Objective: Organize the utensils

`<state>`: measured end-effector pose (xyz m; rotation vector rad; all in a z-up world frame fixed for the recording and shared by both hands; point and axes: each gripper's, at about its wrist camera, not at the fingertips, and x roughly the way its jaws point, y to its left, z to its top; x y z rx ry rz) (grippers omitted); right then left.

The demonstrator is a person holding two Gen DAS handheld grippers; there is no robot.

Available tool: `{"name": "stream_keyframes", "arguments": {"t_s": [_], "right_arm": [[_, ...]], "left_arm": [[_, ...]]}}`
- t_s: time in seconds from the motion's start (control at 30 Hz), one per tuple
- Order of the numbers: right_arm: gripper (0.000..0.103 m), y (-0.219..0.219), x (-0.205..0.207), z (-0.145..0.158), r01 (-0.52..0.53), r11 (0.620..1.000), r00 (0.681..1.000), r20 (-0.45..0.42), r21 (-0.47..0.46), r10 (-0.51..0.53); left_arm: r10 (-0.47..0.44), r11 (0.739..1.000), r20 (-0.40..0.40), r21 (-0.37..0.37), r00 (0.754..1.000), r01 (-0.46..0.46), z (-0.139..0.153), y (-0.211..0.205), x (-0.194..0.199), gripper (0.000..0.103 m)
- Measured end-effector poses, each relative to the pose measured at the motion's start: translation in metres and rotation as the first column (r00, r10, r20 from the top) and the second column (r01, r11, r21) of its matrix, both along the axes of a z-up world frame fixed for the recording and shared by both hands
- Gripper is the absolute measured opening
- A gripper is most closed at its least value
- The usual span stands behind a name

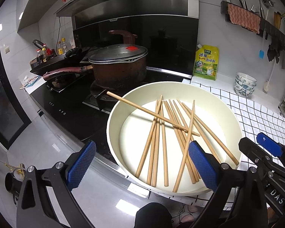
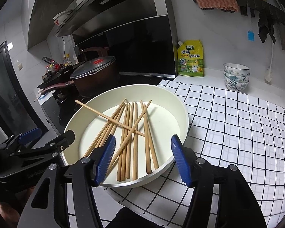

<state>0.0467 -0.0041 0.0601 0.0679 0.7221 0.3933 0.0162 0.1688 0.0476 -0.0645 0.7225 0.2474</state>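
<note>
**Hovering over a pan of loose chopsticks**

Hanging above the near rim of the round cream-white shallow pan (image 2: pixel 182 112), both tongs are empty. The light wooden chopsticks (image 2: pixel 132 133) lie loose on the pan's flat bottom: most point roughly the same way, two cross the others, and one of these sticks out over the far-left rim. The pan stands on the white counter with a black-grid cloth (image 2: pixel 237 123), beside the dark stove.

The left tongs (image 1: pixel 141 166) are wide apart; the right pad is over the near ends of the chopsticks, but whether it touches them I cannot tell. The right tongs (image 2: pixel 143 160) are also well apart and hold nothing.

I judge the step as a reach or a pause over the chopsticks; the scene fits both sticks waiting to be gathered and sticks laid down here. A grasp would call for closing on thin round sticks that roll easily, so a low, level approach at their near ends seems needed.
</note>
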Motion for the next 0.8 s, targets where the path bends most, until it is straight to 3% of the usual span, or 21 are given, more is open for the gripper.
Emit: {"name": "stream_keyframes", "arguments": {"t_s": [0.8], "right_arm": [[0.062,-0.0051,-0.0069,0.0021,0.014,1.000,1.000,0.008,0.000,-0.014]], "left_arm": [[-0.002,1.000,-0.004,0.018,1.000,0.002,0.0019,-0.0052,-0.0049,0.097]]}}
